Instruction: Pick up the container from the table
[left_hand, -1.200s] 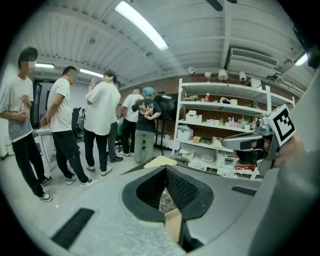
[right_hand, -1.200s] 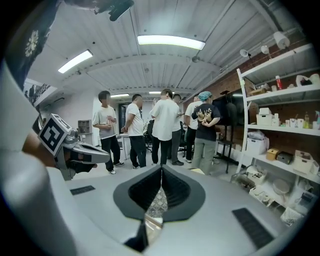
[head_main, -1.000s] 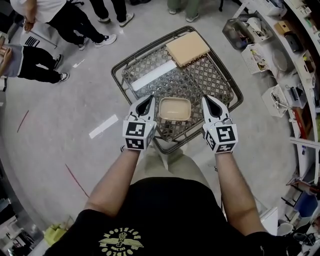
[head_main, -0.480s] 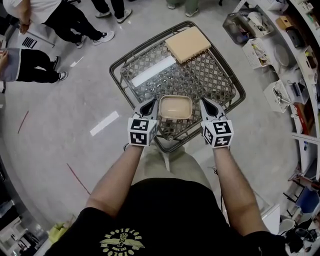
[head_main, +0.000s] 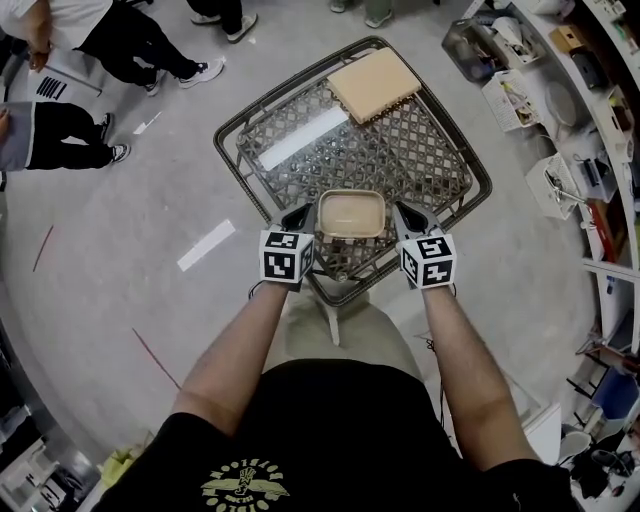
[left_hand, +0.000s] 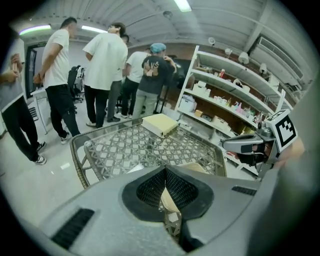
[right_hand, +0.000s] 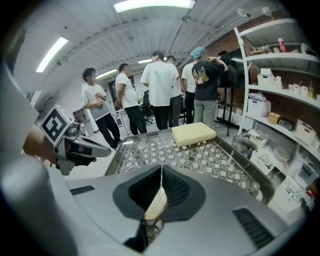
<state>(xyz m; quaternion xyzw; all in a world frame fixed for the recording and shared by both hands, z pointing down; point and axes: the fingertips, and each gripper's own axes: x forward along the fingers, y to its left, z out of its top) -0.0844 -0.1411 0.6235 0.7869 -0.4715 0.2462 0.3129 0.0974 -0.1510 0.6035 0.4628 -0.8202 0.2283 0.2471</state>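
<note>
A shallow beige container (head_main: 351, 213) sits near the front edge of the lattice-topped table (head_main: 410, 150). My left gripper (head_main: 304, 211) is shut and empty, its tips close to the container's left side. My right gripper (head_main: 398, 208) is shut and empty too, close to the right side. Whether either tip touches the rim I cannot tell. In the left gripper view the closed jaws (left_hand: 165, 171) cover most of the container (left_hand: 168, 204); the right gripper (left_hand: 229, 145) shows opposite. In the right gripper view a beige sliver of the container (right_hand: 155, 204) shows behind the shut jaws (right_hand: 161, 168).
A flat tan box (head_main: 374, 84) lies on the table's far corner. Shelves and bins with clutter (head_main: 560, 120) line the right side. Several people (head_main: 120, 40) stand beyond the table at the upper left. Grey floor (head_main: 130, 230) surrounds the table.
Both grippers have come down and in towards the container, from beside and above it to close against its two sides. Both stayed shut. The container has not moved.
</note>
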